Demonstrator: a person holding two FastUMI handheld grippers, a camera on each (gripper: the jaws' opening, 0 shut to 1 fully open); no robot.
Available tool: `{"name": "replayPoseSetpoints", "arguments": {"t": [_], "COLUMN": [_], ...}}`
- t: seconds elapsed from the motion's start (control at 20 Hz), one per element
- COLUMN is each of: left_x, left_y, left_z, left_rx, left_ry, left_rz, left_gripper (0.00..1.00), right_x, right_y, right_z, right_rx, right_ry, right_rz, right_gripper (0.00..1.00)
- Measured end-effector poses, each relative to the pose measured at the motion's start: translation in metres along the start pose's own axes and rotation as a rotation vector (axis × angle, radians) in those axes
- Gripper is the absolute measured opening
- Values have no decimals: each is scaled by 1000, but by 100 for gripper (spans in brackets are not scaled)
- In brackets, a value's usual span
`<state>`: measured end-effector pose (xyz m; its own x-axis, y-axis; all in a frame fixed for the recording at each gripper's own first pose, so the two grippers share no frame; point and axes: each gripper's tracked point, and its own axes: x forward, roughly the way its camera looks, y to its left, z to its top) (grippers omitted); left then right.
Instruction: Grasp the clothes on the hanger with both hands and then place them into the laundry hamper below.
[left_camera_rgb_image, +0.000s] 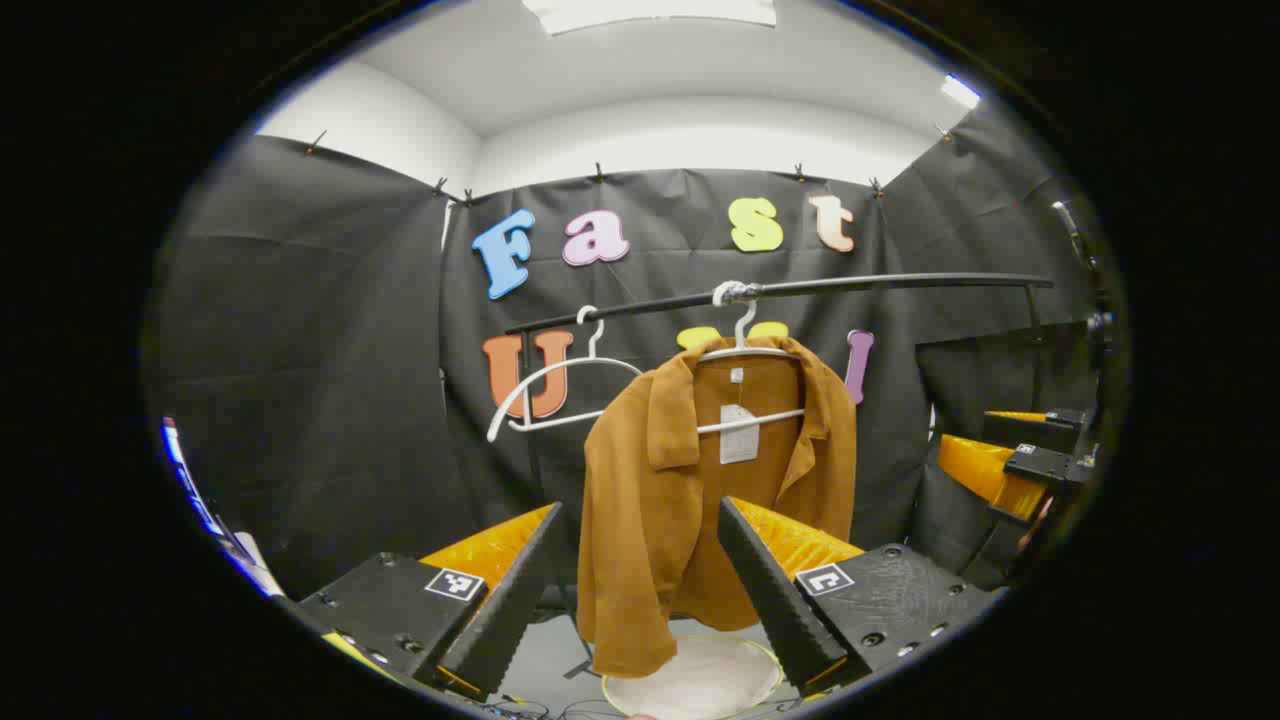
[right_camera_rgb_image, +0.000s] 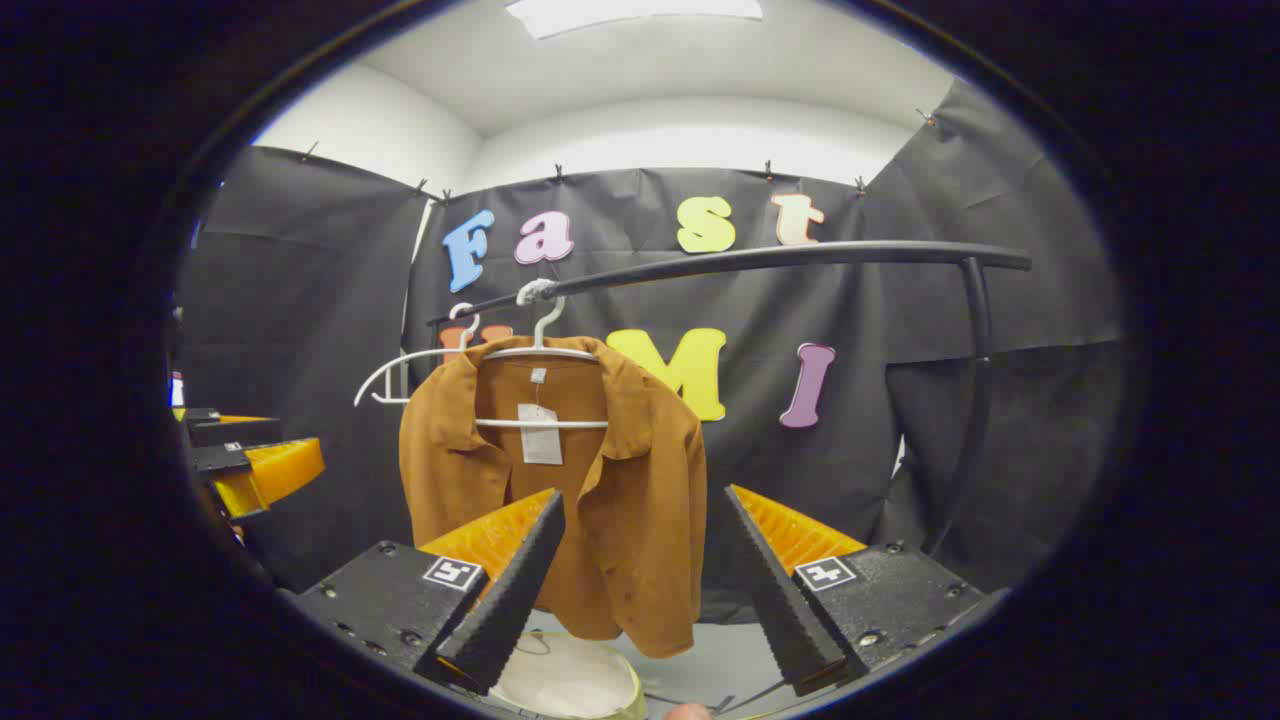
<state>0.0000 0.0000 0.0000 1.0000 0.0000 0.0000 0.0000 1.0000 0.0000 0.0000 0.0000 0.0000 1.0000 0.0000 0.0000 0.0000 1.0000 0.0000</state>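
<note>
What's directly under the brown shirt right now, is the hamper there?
Yes. Below the brown shirt sits the round, pale laundry hamper, its rim visible under the hem. The shirt and the gripper fingers cover part of the opening, so its contents cannot be told.

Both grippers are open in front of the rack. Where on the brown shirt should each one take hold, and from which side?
Take the brown shirt at its shoulders, one gripper each, coming straight in from the front. It hangs open-fronted on a white hanger, so cloth lies thin over the hanger's arms and should slip off once lifted. Left gripper and right gripper stand open; the hamper waits below.
</note>
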Motion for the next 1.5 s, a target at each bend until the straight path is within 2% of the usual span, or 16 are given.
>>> {"name": "replayPoseSetpoints", "arguments": {"t": [0.35, 0.6, 0.8, 1.2, 1.25, 1.3, 1.4, 1.5], "left_x": [11, 31, 66, 147, 157, 163, 180, 198], "left_y": [-7, -18, -34, -38, -43, -44, -42, -43], "left_z": [-12, -15, -18, -45, -48, -53, -70, -81], "left_rx": [13, -9, -38, -91, -85, -70, -25, -5], "left_ry": [33, 46, 56, 125, 137, 142, 164, 178], "left_rz": [-3, -5, -23, 10, 10, 13, 38, 57], "left_gripper": [98, 97, 99, 100, 97, 100, 91, 91], "right_x": [21, 54, 91, 163, 170, 176, 189, 199], "right_y": [3, 15, 24, 26, 26, 26, 26, 27], "right_z": [-9, -21, -29, -43, -46, -50, -57, -61], "right_rx": [18, 83, 120, 173, 181, 191, 203, 198], "right_ry": [31, 84, 113, 149, 160, 166, 178, 190], "right_rz": [16, 51, 80, 94, 94, 100, 105, 114], "right_gripper": [99, 99, 99, 99, 98, 99, 98, 98]}}
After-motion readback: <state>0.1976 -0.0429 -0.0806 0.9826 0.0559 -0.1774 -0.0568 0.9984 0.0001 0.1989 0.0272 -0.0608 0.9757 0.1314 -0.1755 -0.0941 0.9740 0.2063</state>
